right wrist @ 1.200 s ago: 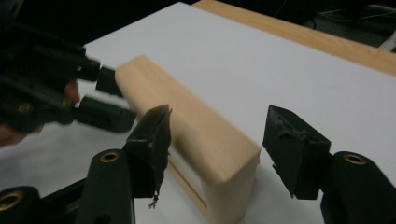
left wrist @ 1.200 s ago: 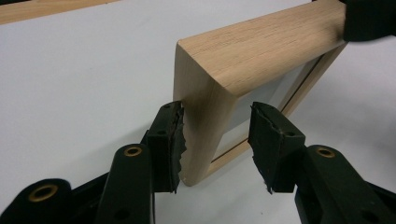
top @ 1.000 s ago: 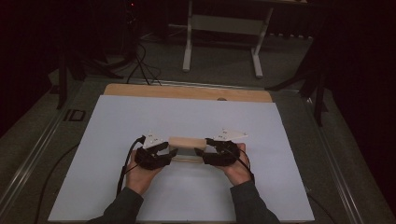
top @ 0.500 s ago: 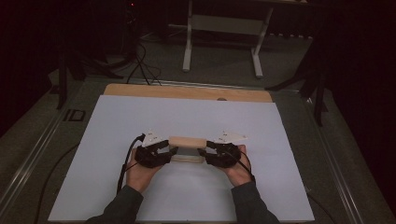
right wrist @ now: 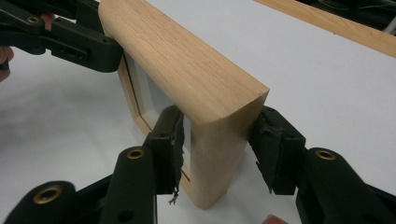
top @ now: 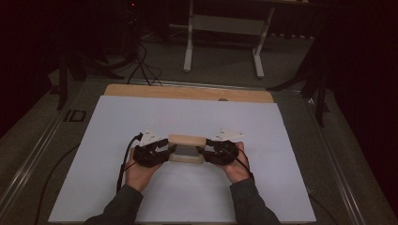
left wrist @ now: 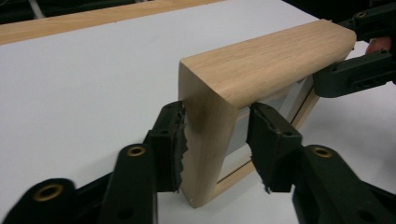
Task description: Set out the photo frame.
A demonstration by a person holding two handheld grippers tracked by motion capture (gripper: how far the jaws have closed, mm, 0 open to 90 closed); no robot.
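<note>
A small wooden frame (top: 187,140) with a grey panel stands upright on the white sheet (top: 187,117), near the front middle. My left gripper (top: 166,151) holds its left end and my right gripper (top: 207,151) its right end. In the left gripper view the end post of the frame (left wrist: 261,60) sits between the pads of my left gripper (left wrist: 215,135), which has closed a little further on it. The right gripper (left wrist: 359,74) clamps the far end. In the right gripper view my right gripper (right wrist: 219,140) has just closed on the near post of the frame (right wrist: 187,60).
The sheet covers a wooden table whose bare strip (top: 187,92) shows at the far edge. Beyond it stand a white-legged stand (top: 223,47) and dark floor with cables (top: 141,61). Cables trail from both grippers over the sheet near the person's hands.
The right gripper's jaws have drawn in onto the frame's right end. Both hands and the frame stay where they were.
</note>
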